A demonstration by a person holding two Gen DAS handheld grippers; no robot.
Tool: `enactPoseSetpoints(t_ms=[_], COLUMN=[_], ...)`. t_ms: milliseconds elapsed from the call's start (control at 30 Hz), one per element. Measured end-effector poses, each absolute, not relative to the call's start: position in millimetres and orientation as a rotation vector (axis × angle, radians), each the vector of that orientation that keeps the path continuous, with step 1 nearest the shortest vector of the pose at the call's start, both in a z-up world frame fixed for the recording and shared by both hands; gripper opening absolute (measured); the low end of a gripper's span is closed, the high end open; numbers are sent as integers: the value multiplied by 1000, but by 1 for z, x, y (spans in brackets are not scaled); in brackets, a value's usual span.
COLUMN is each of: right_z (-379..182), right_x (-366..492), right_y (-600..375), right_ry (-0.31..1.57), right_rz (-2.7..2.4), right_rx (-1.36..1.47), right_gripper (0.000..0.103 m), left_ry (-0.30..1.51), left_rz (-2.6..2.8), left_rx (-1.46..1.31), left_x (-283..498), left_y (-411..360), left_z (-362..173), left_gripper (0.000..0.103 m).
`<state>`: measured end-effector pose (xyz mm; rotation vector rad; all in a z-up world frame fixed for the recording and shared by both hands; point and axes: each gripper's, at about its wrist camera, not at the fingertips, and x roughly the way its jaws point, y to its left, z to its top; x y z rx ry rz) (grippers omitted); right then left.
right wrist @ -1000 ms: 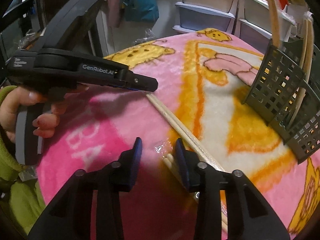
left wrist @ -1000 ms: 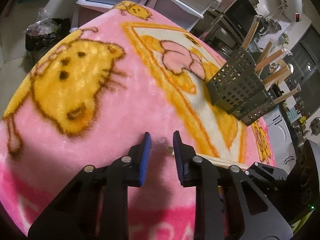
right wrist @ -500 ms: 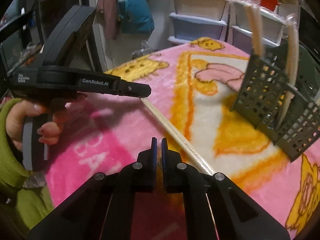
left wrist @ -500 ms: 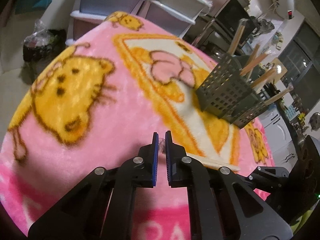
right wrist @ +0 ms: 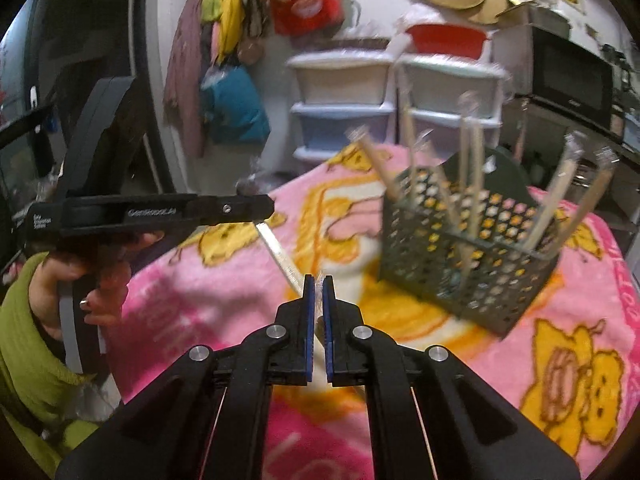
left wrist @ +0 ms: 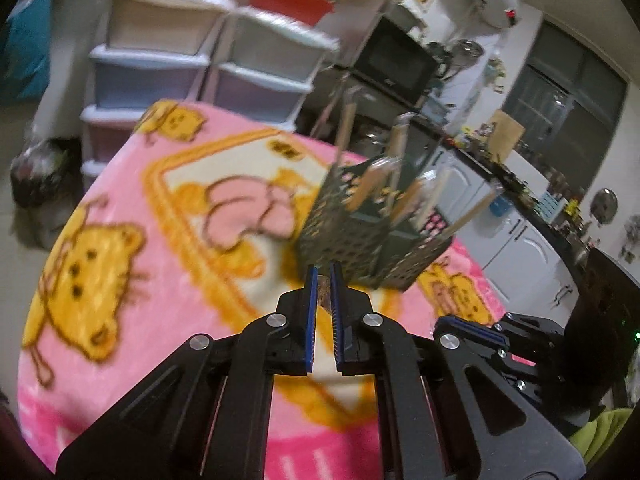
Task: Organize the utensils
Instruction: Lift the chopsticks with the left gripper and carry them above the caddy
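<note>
A pair of wrapped wooden chopsticks (right wrist: 280, 254) is held in the air between both grippers, above the pink blanket. My left gripper (left wrist: 324, 284) is shut on one end, seen between its blue pads. My right gripper (right wrist: 319, 292) is shut on the other end; the left gripper (right wrist: 264, 206) also shows in the right wrist view. A dark mesh utensil basket (right wrist: 472, 256) stands on the blanket to the right, with several wooden utensils (right wrist: 466, 148) upright in it. It also shows in the left wrist view (left wrist: 360, 232), just beyond my left fingertips.
The pink cartoon blanket (left wrist: 132, 232) covers the table. Plastic drawer units (left wrist: 192, 56) stand behind the table, and a microwave (left wrist: 396, 64) sits to the right. A kitchen counter (left wrist: 520, 184) runs along the far right.
Both grippers closed on the ends of the chopsticks lying on the blanket and lifted them off it. The views tilted up and the basket now sits closer ahead.
</note>
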<state>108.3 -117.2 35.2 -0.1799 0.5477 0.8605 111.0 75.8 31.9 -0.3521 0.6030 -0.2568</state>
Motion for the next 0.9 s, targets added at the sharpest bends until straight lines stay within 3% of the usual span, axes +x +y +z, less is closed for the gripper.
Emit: enactPoseSetpoints(t_ms=[900], right_z=[111], right_x=[135], right_y=[-211], right_ry=[319], right_rz=[726], right_rx=[51], right_gripper=[4], left_ry=[466], left_rz=[-444], left_rx=[-199], left_x=[138], left_y=[-16], left_z=[112], left_gripper=[4])
